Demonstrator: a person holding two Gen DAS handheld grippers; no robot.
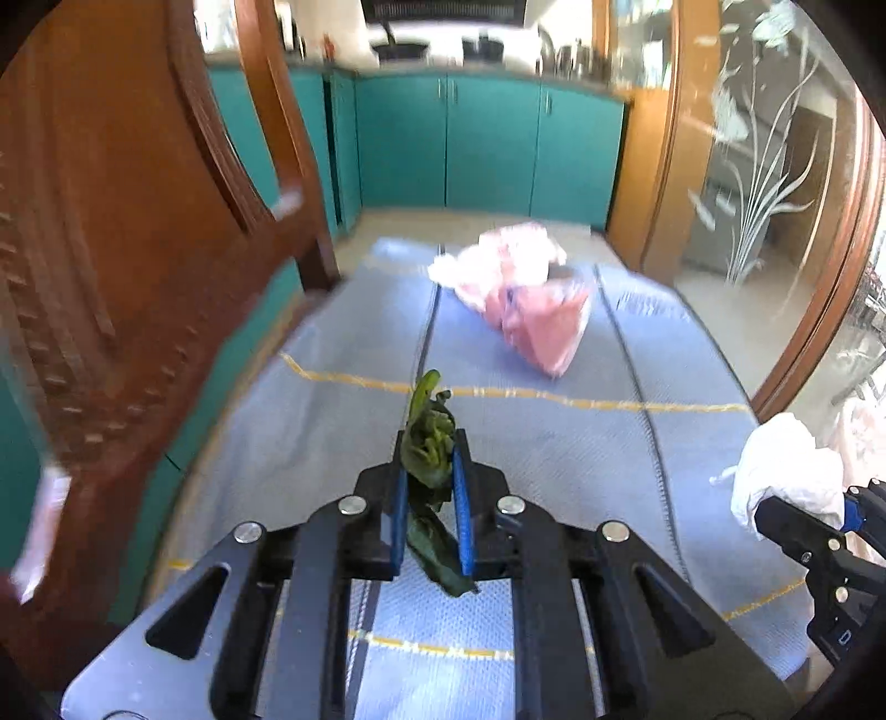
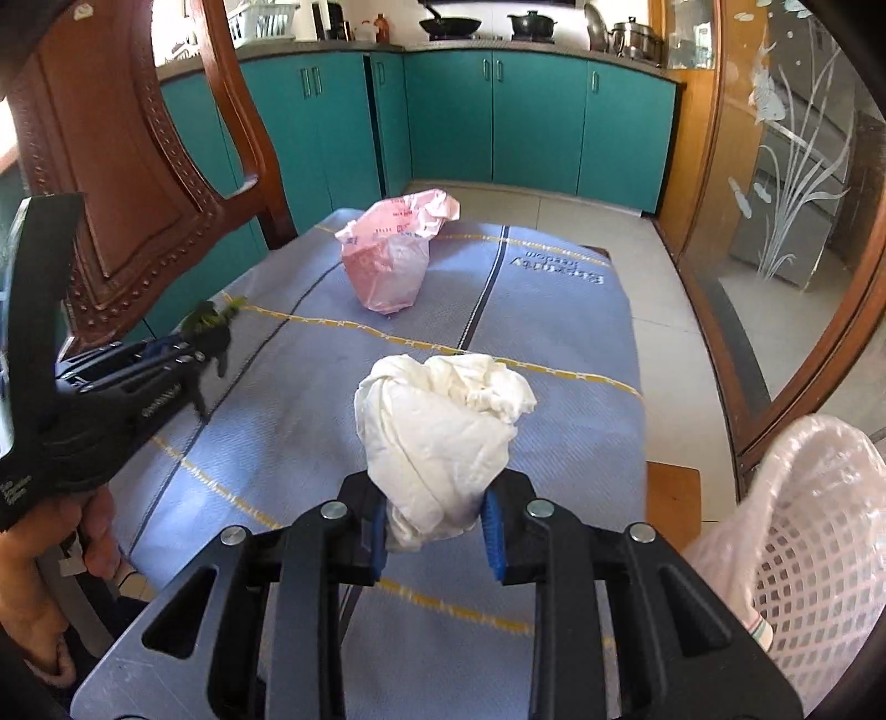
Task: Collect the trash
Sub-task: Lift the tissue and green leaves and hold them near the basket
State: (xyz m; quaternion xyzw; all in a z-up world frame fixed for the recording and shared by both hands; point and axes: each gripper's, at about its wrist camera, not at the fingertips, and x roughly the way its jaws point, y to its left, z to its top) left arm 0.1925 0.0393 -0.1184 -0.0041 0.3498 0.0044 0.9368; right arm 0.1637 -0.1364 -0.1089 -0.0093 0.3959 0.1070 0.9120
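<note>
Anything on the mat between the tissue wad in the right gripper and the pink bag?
Nothing: in the right wrist view, only bare blue mat separates the white tissue wad from the pink plastic bag.

home kitchen | teal cabinets | wok and pots on counter | carved wooden chair

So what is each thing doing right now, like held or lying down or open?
left gripper: shut on the green leaf scrap, lifted off the table
right gripper: shut on the white crumpled tissue, above the table
pink plastic bag: crumpled, lying loose on the blue table cover, untouched
white mesh basket: open-topped, lined with a bag, beside the table
</note>
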